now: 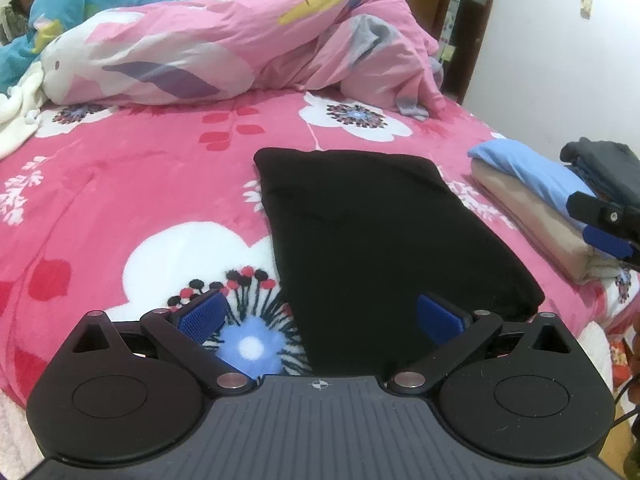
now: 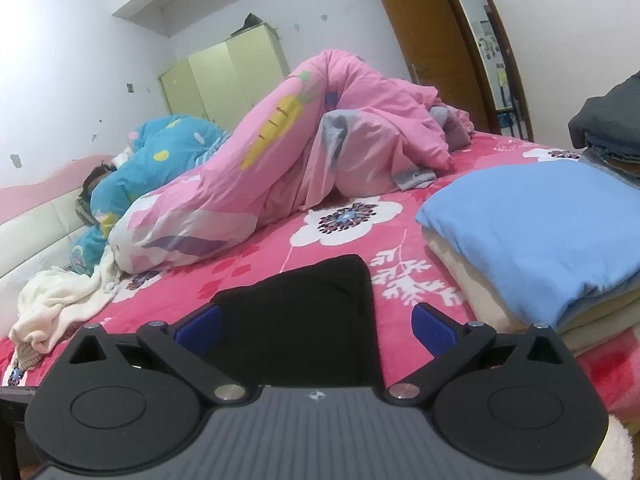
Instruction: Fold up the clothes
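state: black garment [image 1: 384, 232] folded flat on bed [image 1: 140, 184], just left of the folded stack [image 1: 536, 204] | left gripper [image 1: 320, 314] fingers spread, empty, over garment's near-left corner | right gripper [image 2: 316, 328] fingers spread, empty; garment dead ahead | long axis runs away from both; right nearer stack

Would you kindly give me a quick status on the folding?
Both tongs, left and right, open, empty. Black garment folded flat on bed. Nothing in the way.
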`<state>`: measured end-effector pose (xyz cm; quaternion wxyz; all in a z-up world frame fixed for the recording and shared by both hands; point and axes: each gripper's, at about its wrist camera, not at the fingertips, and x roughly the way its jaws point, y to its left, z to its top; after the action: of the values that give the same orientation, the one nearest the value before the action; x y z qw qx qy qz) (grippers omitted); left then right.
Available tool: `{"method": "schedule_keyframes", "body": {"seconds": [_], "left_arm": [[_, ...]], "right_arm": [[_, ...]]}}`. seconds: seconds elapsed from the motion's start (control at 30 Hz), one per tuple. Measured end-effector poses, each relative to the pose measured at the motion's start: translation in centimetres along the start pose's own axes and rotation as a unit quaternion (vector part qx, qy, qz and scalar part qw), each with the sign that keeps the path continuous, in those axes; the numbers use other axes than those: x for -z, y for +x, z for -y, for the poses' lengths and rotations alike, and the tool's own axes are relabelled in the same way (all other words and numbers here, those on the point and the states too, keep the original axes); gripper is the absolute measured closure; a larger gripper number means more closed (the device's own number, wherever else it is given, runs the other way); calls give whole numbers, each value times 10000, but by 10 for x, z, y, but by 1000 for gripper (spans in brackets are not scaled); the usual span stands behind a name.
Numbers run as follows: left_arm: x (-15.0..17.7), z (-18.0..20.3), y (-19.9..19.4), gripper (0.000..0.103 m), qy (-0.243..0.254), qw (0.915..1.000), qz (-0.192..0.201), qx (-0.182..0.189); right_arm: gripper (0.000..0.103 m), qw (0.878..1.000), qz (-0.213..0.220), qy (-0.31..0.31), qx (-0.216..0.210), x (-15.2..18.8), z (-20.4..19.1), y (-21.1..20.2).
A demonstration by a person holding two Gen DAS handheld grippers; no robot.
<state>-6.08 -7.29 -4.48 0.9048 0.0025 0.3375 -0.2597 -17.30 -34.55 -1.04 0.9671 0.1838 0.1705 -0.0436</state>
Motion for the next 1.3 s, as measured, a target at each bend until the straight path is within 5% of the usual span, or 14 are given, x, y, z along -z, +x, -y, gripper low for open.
{"method": "schedule_keyframes", "body": {"seconds": [0.37, 1.3], "left_arm": [[12, -5, 0, 0, -91, 9997, -209, 6], [17, -8, 8, 0, -129, 9983, -415, -389]], "right_arm": [[0, 9983, -266, 253, -453, 4, 0, -1], [0, 9970, -561, 479, -238, 10, 7, 6]]}}
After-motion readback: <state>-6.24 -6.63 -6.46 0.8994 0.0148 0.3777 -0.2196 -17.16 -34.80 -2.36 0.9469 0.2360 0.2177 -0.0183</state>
